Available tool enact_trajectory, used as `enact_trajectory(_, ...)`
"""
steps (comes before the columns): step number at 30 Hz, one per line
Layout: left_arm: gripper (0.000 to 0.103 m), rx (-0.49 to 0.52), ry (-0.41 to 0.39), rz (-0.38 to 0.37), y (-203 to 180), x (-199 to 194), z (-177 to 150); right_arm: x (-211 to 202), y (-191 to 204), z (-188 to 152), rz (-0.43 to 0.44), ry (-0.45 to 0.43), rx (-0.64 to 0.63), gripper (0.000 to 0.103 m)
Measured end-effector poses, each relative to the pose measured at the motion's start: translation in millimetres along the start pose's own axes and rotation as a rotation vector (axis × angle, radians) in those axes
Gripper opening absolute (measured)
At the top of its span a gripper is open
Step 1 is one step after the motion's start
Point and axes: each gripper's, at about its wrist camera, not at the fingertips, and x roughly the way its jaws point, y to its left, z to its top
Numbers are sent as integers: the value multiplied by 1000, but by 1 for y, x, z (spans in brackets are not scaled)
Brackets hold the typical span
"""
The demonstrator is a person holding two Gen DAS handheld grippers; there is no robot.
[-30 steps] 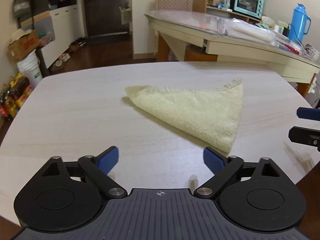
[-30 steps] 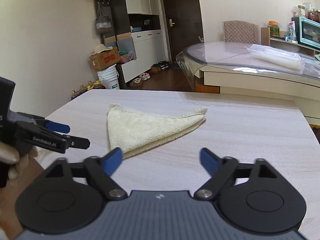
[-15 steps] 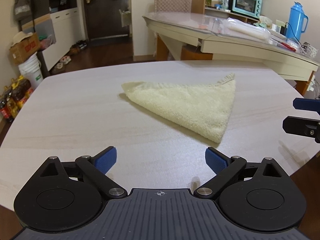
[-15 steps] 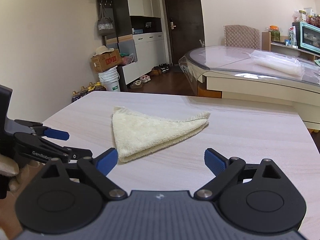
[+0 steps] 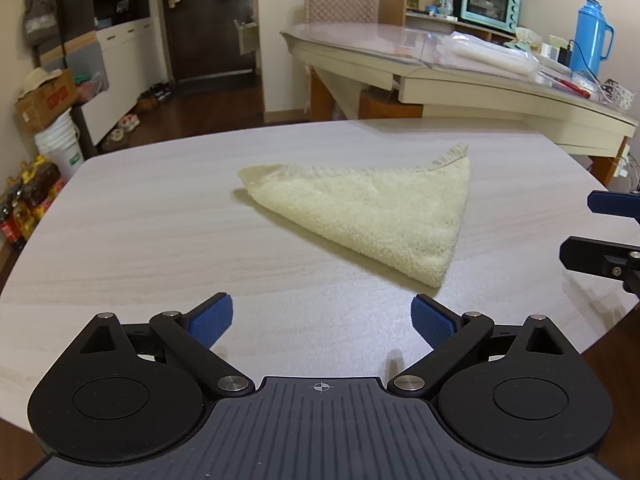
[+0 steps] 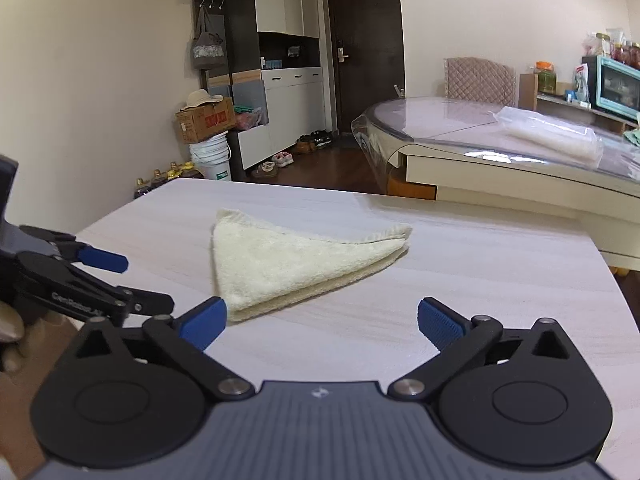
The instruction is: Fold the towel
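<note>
Towel (image 5: 372,216) lies flat mid-table (image 5: 140,232), already folded into a layered triangle, its near tip at about 5 o'clock in the left view. Left gripper (image 5: 322,314) wide, nothing between the pads, short of the towel. Right gripper (image 6: 320,318) jaws opening, empty, towel tip just past its left pad. Judged done or nearly; at most one more fold left.

Both fisheye views are evenly and softly lit by indoor light. Faint shadows are cast on the pale table (image 5: 160,208). Glare is seen on the glass tabletop (image 6: 484,156) behind. Edges are curved and darkened; focus is sharp.
</note>
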Motion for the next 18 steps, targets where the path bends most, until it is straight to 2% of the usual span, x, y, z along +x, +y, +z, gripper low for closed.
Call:
enact_trajectory(4,99,2,-4,-3,1,5,3,6,-5,3,48,28,19,103)
enact_trajectory(8,99,17,-4,-4,3,13,8,14,-12,8,53,51,46,102)
enact_trajectory(11,99,30,-14,-3,8,18,16,24,-22,17,69,60,54,95)
enact_trajectory(16,99,48,-25,1,23,30,36,52,-42,38,67,68,76,76)
enact_trajectory(18,99,59,-26,0,31,39,45,65,-51,47,57,64,86,74)
